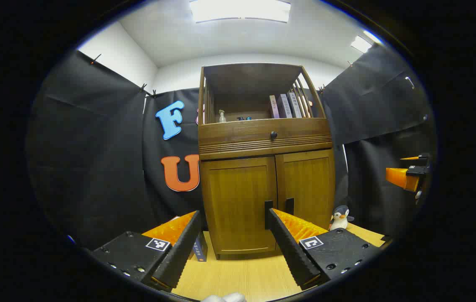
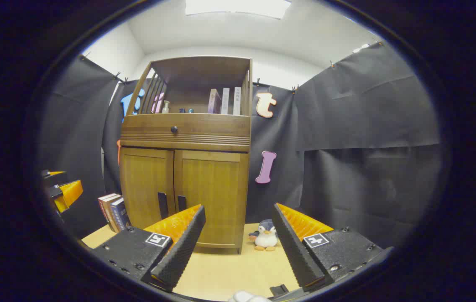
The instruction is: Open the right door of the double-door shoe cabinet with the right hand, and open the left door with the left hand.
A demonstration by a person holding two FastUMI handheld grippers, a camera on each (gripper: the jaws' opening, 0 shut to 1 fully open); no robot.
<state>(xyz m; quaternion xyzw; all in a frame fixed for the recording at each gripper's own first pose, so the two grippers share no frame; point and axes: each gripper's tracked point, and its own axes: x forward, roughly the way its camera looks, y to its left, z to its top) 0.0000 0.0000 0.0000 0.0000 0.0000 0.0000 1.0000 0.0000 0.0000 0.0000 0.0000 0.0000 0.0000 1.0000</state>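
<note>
A brown wooden shoe cabinet stands on a pale wooden floor, both lower doors closed. The left door and right door each carry a dark vertical handle by the centre seam, left handle, right handle. My left gripper is open and held short of the left door, touching nothing. My right gripper is open too, aimed at the cabinet's right edge, away from the doors. The other gripper appears at the edge of each view.
Above the doors are a drawer with a round knob and an open shelf holding books and a bottle. A toy penguin sits on the floor right of the cabinet. Books lean at its left side. Black cloth walls surround the booth.
</note>
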